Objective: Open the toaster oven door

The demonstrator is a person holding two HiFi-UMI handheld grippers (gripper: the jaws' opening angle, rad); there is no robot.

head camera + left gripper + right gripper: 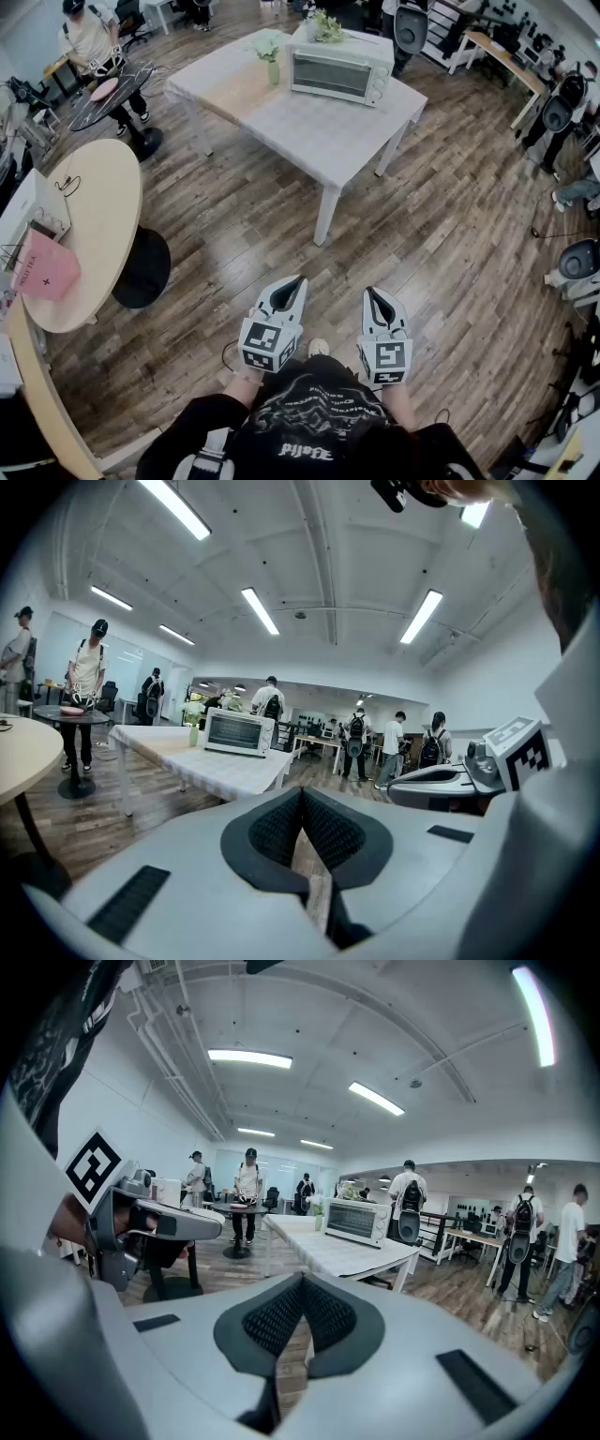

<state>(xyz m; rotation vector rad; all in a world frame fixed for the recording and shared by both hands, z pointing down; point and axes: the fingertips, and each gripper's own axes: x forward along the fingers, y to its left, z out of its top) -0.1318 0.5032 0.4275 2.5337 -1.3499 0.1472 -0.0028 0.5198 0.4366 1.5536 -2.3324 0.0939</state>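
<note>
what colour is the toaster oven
The oven is white, its door dark glass; head view shows it best.

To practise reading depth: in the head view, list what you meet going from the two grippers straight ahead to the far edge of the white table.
left gripper and right gripper → floor → table → toaster oven → plant

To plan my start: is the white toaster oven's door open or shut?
Shut. The glass door of the white box-shaped toaster oven stands upright, flush with its front.
</note>
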